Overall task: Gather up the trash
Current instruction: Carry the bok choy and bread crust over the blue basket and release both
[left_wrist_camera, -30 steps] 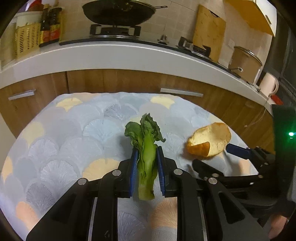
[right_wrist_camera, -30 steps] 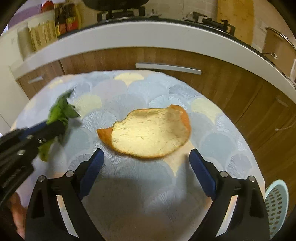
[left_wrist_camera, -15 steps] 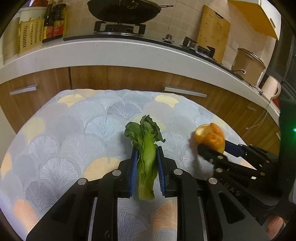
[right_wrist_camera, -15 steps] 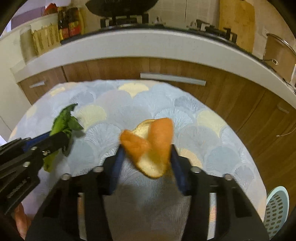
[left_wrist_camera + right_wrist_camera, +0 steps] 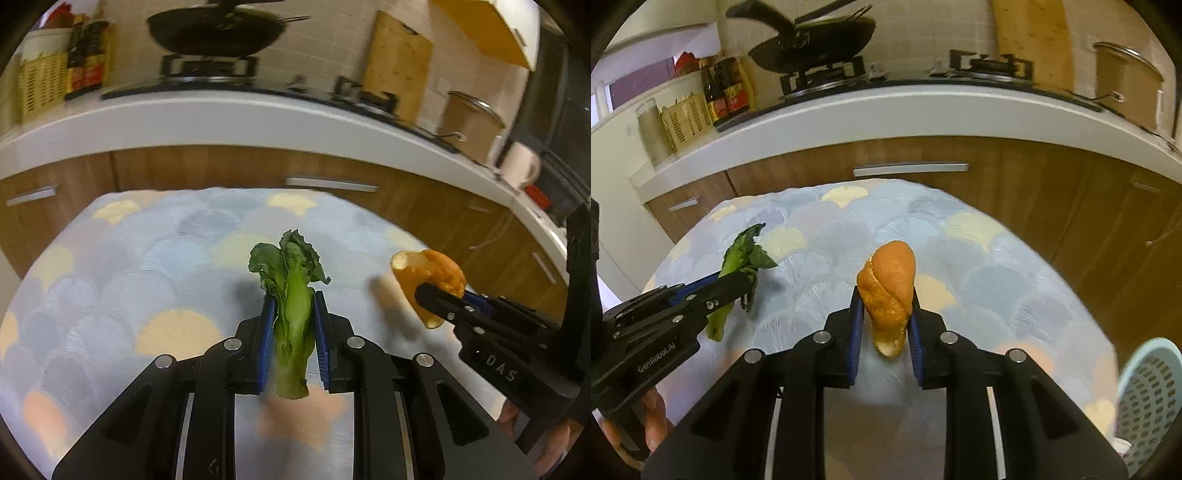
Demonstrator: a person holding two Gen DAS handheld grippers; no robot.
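Observation:
A green leafy vegetable stalk (image 5: 291,273) stands upright between the blue pads of my left gripper (image 5: 291,304), which is shut on it above the patterned tablecloth (image 5: 129,266). An orange peel (image 5: 888,280), folded double, is squeezed between the blue pads of my right gripper (image 5: 885,293), whose jaws are closing tight on it; the peel is lifted off the cloth. In the left wrist view the right gripper (image 5: 437,295) with the peel (image 5: 428,269) hovers to the right. In the right wrist view the left gripper (image 5: 738,282) with the stalk (image 5: 746,251) hovers to the left.
A pale blue perforated basket (image 5: 1145,398) sits low at the right, beside the table. Behind the table run wooden cabinets (image 5: 1015,192) under a white counter (image 5: 221,122) with a wok (image 5: 218,33), bottles and a pot. A hand (image 5: 652,417) holds the left gripper.
My right gripper went from wide open around the flat peel to shut on it, folding it and lifting it off the cloth. Both grippers rose slightly; the left kept its grip.

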